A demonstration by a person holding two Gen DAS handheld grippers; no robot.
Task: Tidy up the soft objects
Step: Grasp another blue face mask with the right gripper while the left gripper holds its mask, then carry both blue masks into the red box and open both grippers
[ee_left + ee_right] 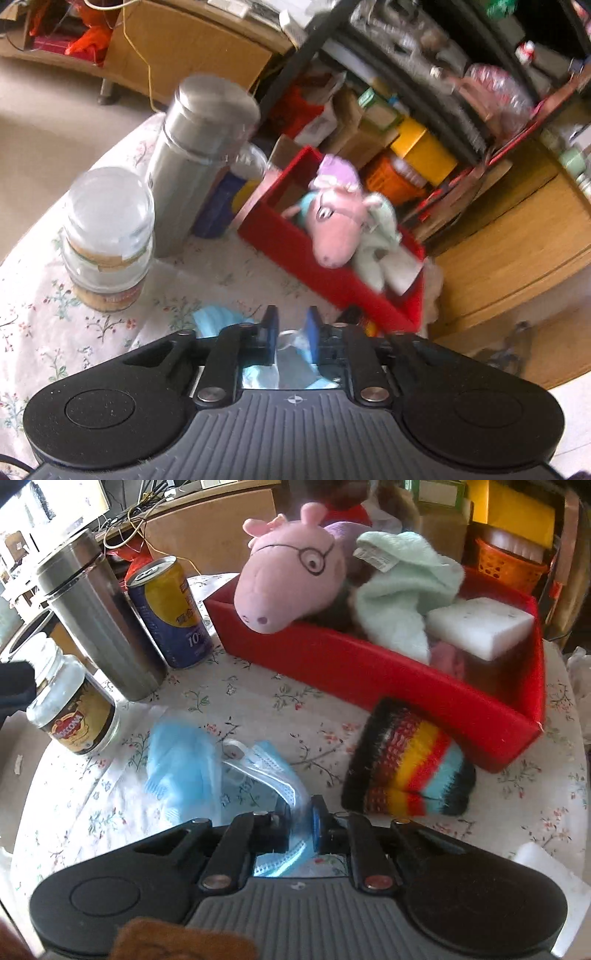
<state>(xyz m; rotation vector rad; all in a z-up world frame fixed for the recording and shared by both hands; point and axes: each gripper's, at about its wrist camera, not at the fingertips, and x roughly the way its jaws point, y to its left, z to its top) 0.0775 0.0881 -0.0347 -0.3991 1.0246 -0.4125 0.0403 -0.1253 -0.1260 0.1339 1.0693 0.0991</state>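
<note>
Nearest the right wrist camera, the right gripper [298, 821] has its jaws pinched tight on a light blue pleated face mask [181, 771], which trails across the floral tablecloth [258, 698] of the table. Just beside it lies a striped knitted sock [406, 771], touching the front wall of the red rectangular box [369, 672] that sits toward the table's far edge. Inside the box are a pink plush pig with glasses [288, 587], its snout over the rim, a mint green fleece cloth [402, 590] and a white sponge block [480, 627].

Over the same mask [218, 319], the left gripper [292, 332] stands slightly parted, holding nothing. A steel flask [96, 627], a blue-and-yellow drink can [170, 613] and a glass jar [74, 709] stand along the table's left edge.
</note>
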